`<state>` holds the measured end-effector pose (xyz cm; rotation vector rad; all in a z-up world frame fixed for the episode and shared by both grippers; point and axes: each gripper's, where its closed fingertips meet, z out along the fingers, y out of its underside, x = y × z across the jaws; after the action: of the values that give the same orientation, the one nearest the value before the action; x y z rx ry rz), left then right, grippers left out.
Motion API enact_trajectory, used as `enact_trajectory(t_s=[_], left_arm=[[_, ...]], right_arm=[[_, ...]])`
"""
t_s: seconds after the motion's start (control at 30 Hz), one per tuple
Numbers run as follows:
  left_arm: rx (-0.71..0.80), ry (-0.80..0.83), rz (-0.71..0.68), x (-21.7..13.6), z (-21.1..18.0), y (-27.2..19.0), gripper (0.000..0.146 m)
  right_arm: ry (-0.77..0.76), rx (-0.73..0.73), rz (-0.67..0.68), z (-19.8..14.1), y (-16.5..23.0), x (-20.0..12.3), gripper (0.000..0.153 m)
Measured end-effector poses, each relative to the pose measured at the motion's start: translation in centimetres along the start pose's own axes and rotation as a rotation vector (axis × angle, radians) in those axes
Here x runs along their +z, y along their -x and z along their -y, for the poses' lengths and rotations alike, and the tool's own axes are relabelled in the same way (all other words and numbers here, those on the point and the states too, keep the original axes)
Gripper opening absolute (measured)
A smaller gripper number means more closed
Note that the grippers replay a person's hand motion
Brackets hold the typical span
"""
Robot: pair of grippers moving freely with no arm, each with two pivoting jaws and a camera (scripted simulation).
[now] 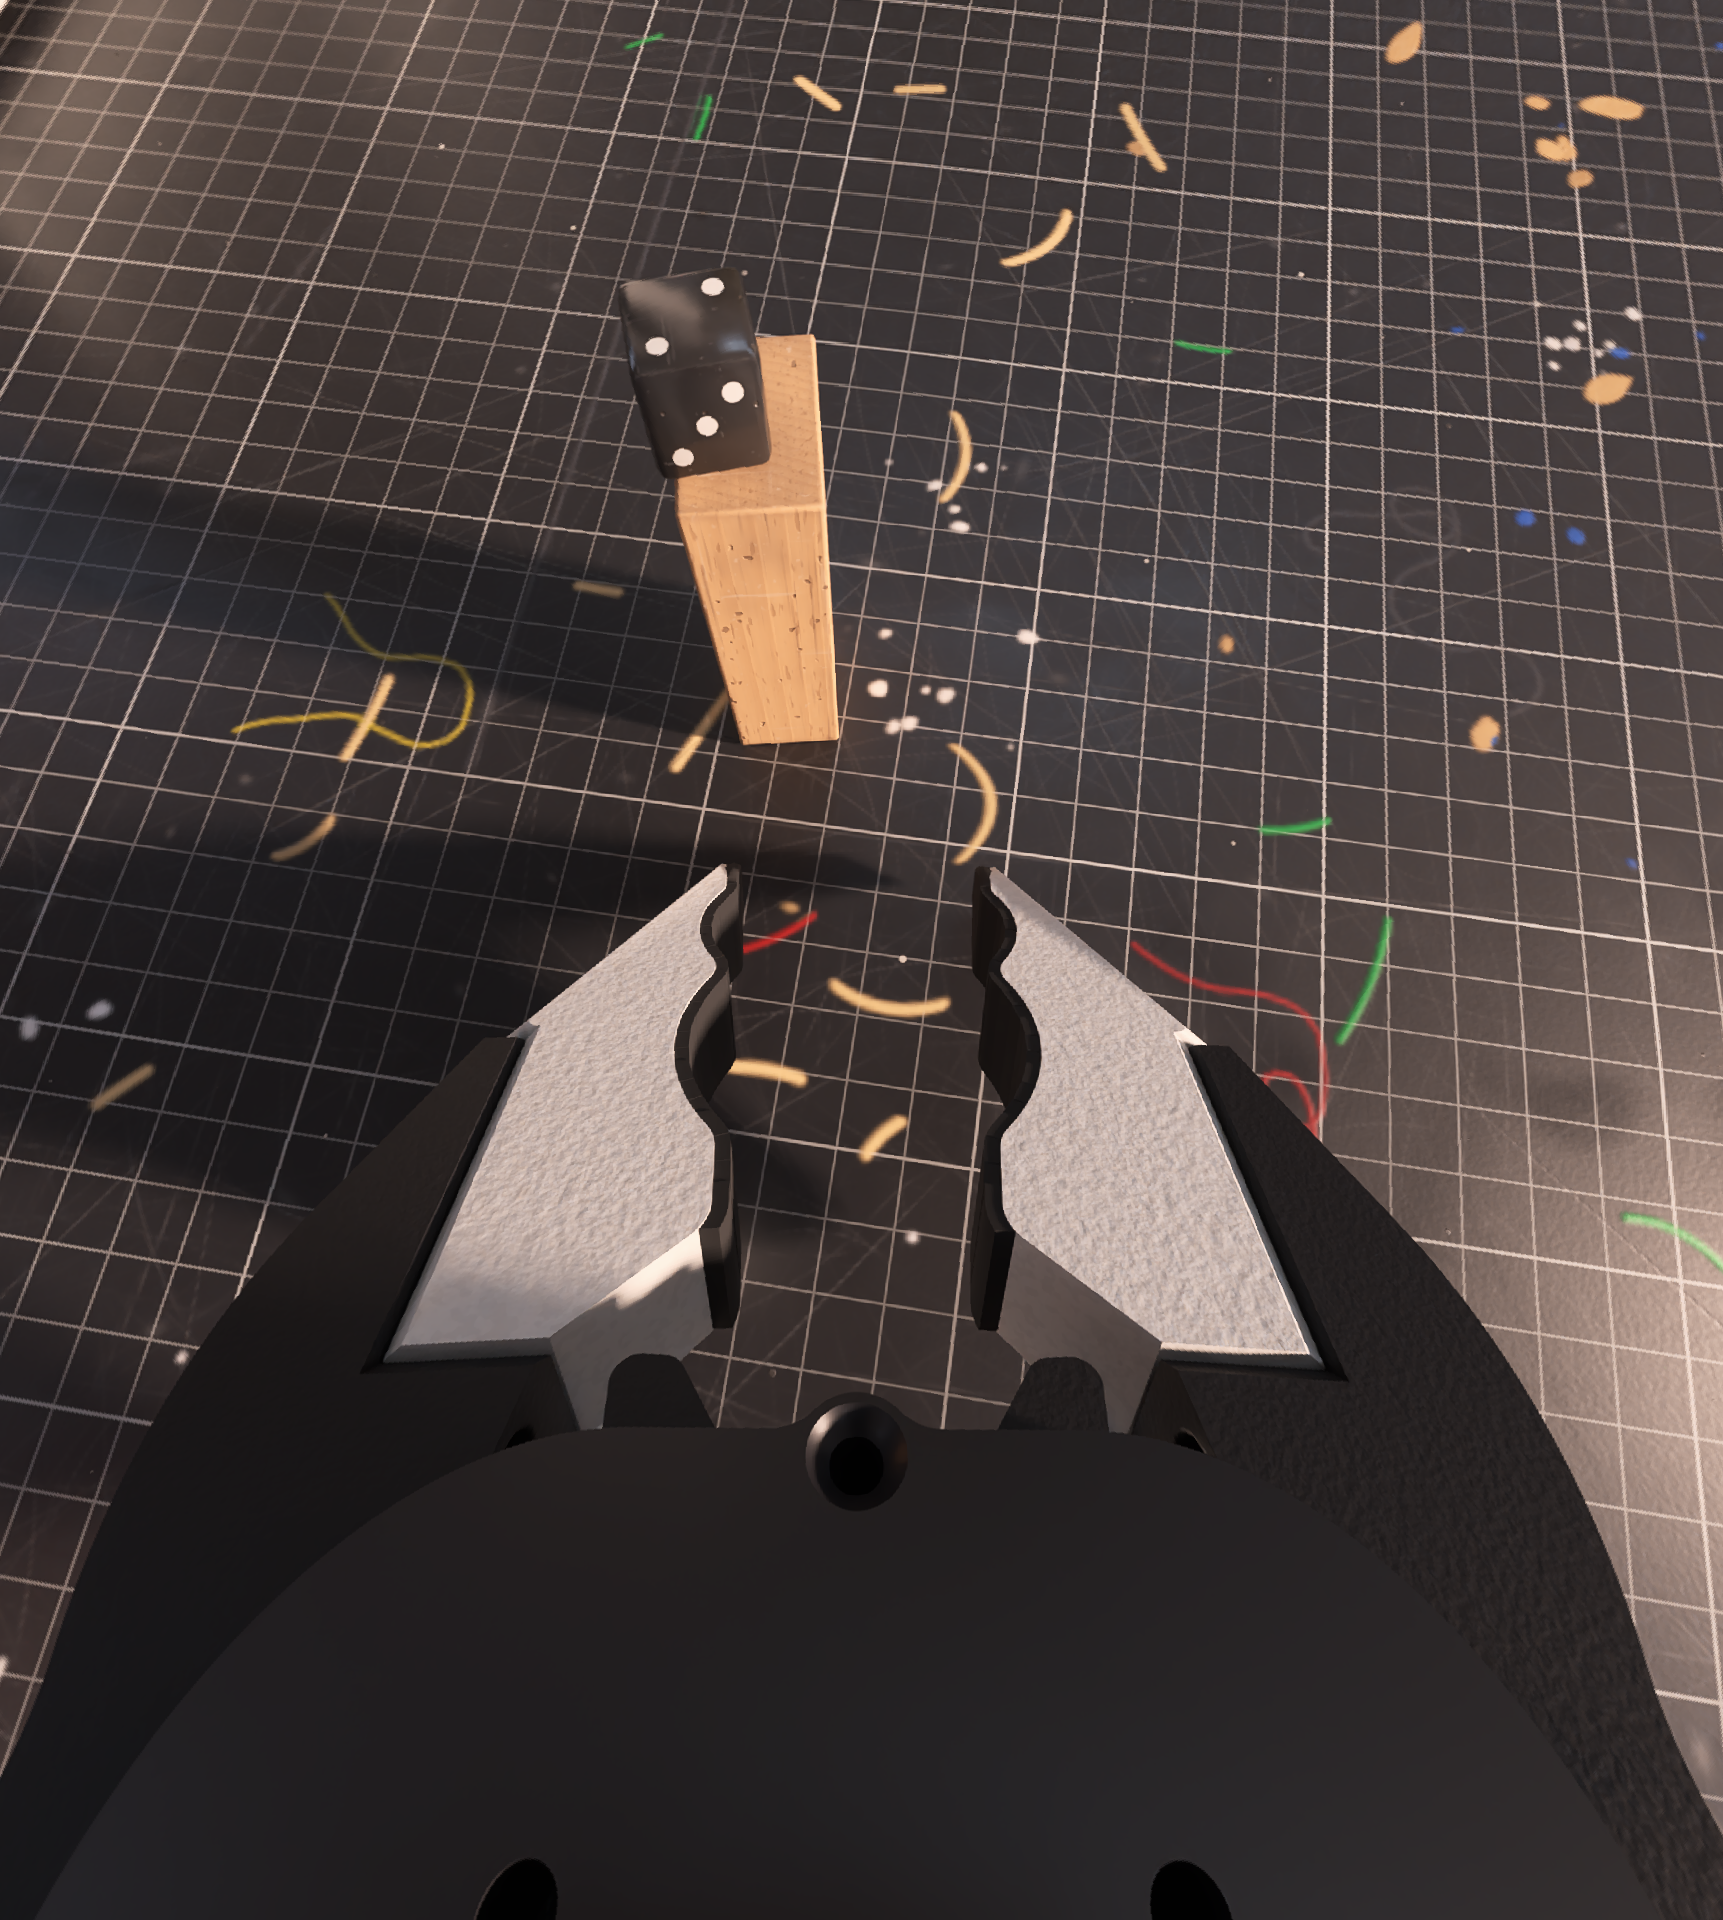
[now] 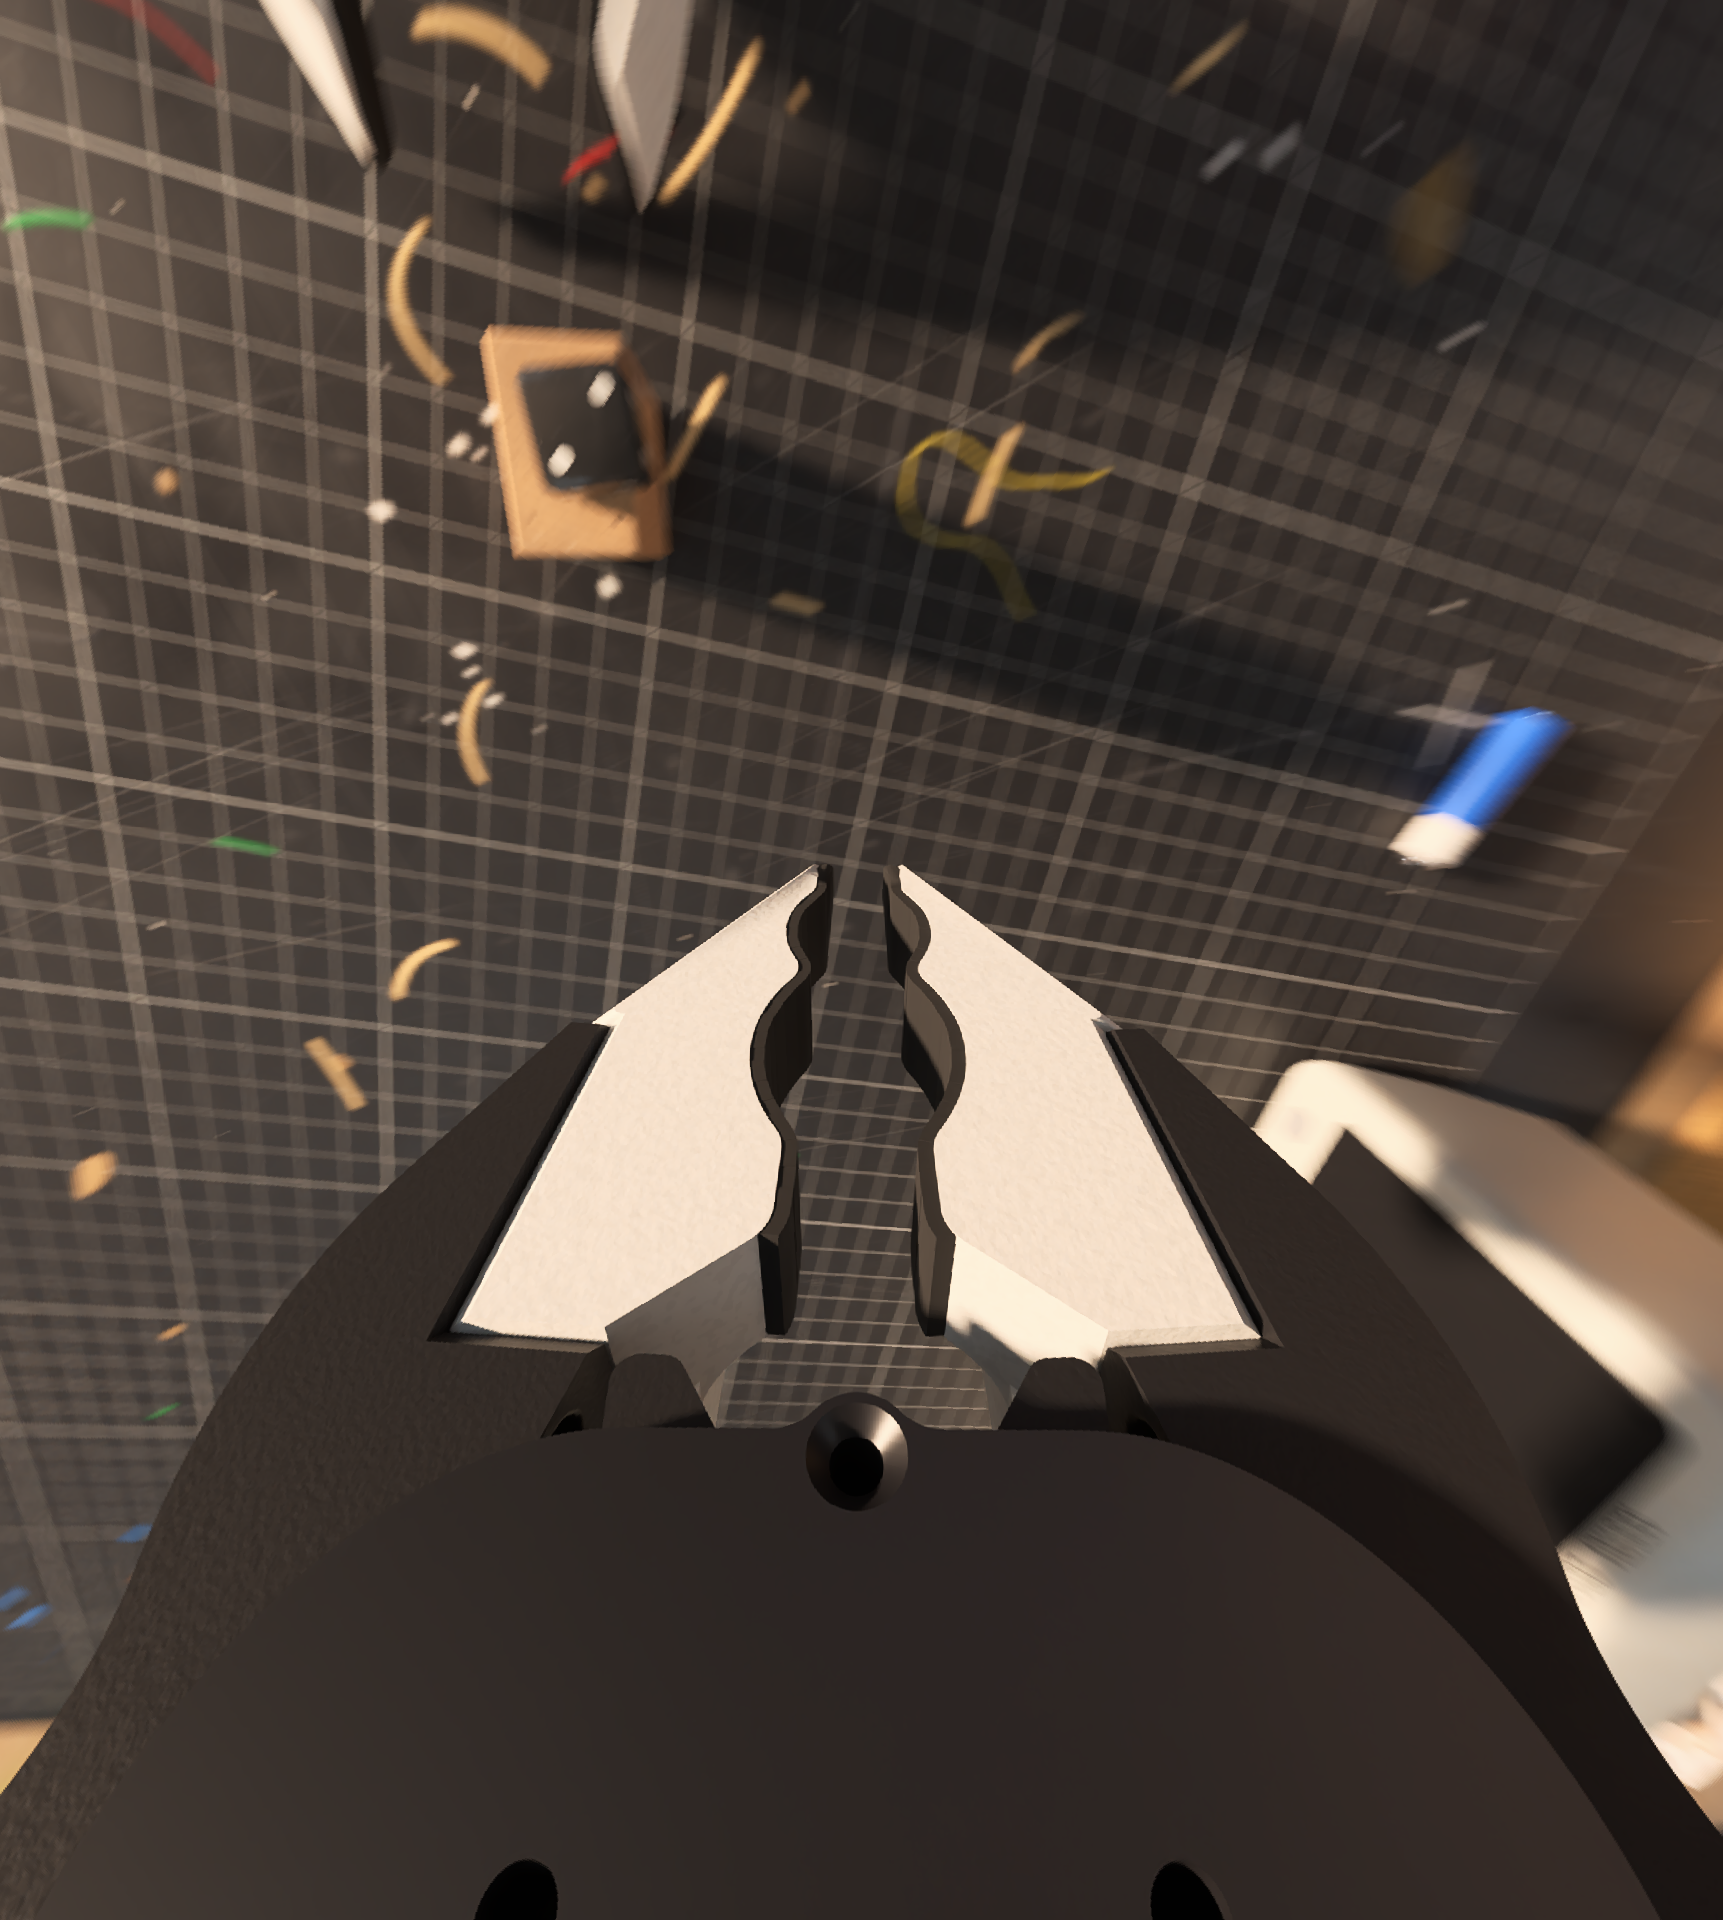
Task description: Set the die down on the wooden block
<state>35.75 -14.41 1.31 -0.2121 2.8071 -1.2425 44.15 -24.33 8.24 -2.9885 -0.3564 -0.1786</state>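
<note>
Desk [image 1: 1356,623]: a dark cutting mat with a pale grid covered it, marked all over with tan, green, red, yellow, blue and white streaks and specks; long shadows lay across its left part in the left wrist view.

Left gripper [image 1: 857,883]: it hung above the mat, short of the block, its fingers [image 1: 722,1091] parted with a wide gap and nothing between them; bare mat showed through the gap. In the right wrist view its two pale tips [image 2: 644,114] showed at the top edge, beyond the block.

Right gripper [image 2: 857,883]: it looked down on the desk from high up, well apart from the block; its fingers [image 2: 795,1091] stood slightly apart, released, with nothing between them.

White object [image 2: 1459,1299]: blurred, at the right wrist view's lower right; its kind could not be told.

Wooden block [image 1: 774,613]: a light, grained block standing upright on its small end on the mat.

Blue and white object [image 2: 1480,784]: small, blurred, lying on the mat far right of the block.

Die [image 1: 696,379]: black with white pips, resting on the block's top face, tilted and overhanging one edge as seen from the left wrist view; from above it lay mostly within the top face, toward one side.
</note>
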Motion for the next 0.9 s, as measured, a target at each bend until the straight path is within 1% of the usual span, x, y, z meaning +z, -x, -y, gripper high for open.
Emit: enact_trajectory(t_s=[0.07,0.13,0.17,0.2,0.23,0.27,0.37,0.43,0.47,0.53,0.6,0.7,0.8,0.83,0.9], left_arm=[[0.009,-0.001,-0.006,0.0,0.1,-0.1,0.044],[0.029,-0.004,-0.001,0.2,0.2,-0.3,0.044],[0.047,-0.004,0.009,0.2,0.2,-0.4,0.044],[0.068,-0.002,0.017,0.3,0.3,-0.5,0.045],[0.086,-0.001,0.023,0.4,0.3,-0.6,0.045],[0.097,0.000,0.025,0.5,0.4,-0.7,0.045],[0.093,0.001,0.027,0.6,0.5,-0.8,0.045],[0.070,-0.003,0.023,0.6,0.5,-0.6,0.045],[0.062,-0.005,0.021,0.6,0.5,-0.6,0.045],[0.057,-0.009,0.017,0.5,0.5,-0.5,0.045],[0.067,-0.008,0.028,0.5,0.5,-0.5,0.045],[0.097,0.012,0.058,0.7,0.6,-0.5,0.045],[0.080,0.018,0.049,0.7,0.7,-0.5,0.045],[0.079,0.016,0.047,0.8,0.7,-0.5,0.046],[0.070,0.011,0.039,0.8,0.7,-0.5,0.045]], right_arm=[[-0.079,-0.060,-0.142,2.0,-2.1,-2.3,0.009],[-0.182,-0.165,-0.261,4.7,-3.4,-4.4,0.011],[-0.191,-0.207,-0.284,5.6,-3.7,-4.6,0.012],[-0.174,-0.229,-0.280,6.1,-3.9,-4.2,0.012],[-0.157,-0.224,-0.258,6.5,-4.2,-3.2,0.012],[-0.172,-0.199,-0.225,6.9,-4.4,-2.0,0.012],[-0.315,-0.076,-0.037,9.0,-4.0,2.3,0.010],[-0.437,-0.013,0.067,11.4,-3.5,4.0,0.010],[-0.502,0.009,0.115,12.6,-3.3,4.3,0.010],[-0.572,0.027,0.201,14.4,-2.9,4.6,0.011],[-0.630,0.012,0.243,15.6,-2.4,4.7,0.012],[-0.721,0.028,0.356,17.2,-0.5,4.6,0.013],[-0.747,0.040,0.359,17.3,-0.4,4.4,0.014],[-0.731,0.048,0.364,16.9,-0.5,4.4,0.014],[-0.630,0.028,0.326,15.4,-1.3,4.2,0.015]])
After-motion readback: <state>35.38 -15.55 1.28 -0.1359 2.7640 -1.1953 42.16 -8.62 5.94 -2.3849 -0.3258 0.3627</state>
